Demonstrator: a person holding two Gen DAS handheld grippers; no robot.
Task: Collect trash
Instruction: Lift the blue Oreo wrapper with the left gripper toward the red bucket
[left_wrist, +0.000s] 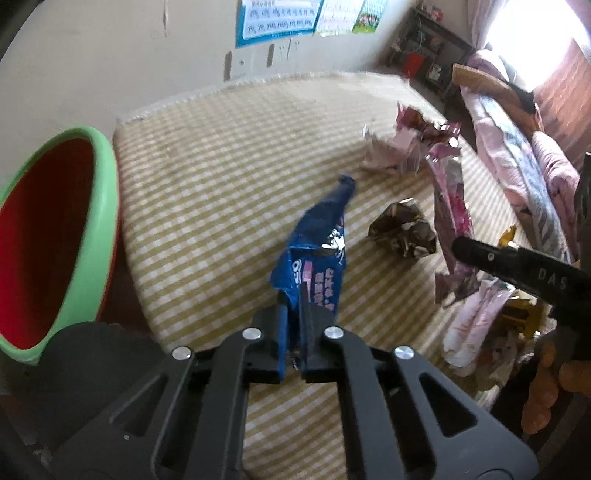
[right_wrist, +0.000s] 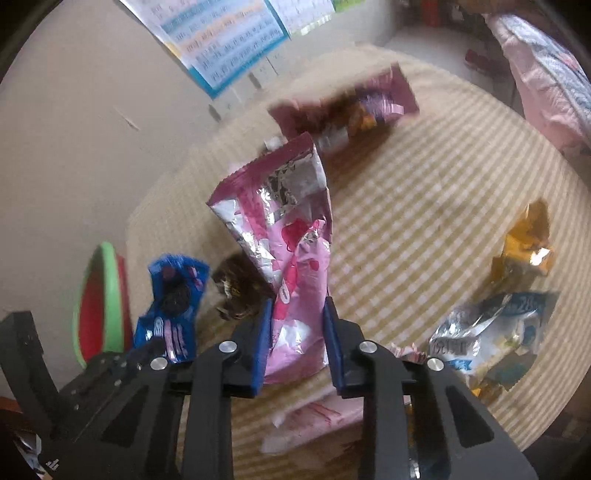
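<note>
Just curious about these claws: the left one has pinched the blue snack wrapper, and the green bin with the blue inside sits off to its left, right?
Nearly. The left gripper has indeed pinched the blue wrapper, and the green-rimmed bin does sit to its left, but its inside is red, not blue. The left wrist view shows this plainly.

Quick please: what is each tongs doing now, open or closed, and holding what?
Left tongs: closed on the blue wrapper.
Right tongs: open, fingers on either side of the pink wrapper, not yet clamped on it.
</note>
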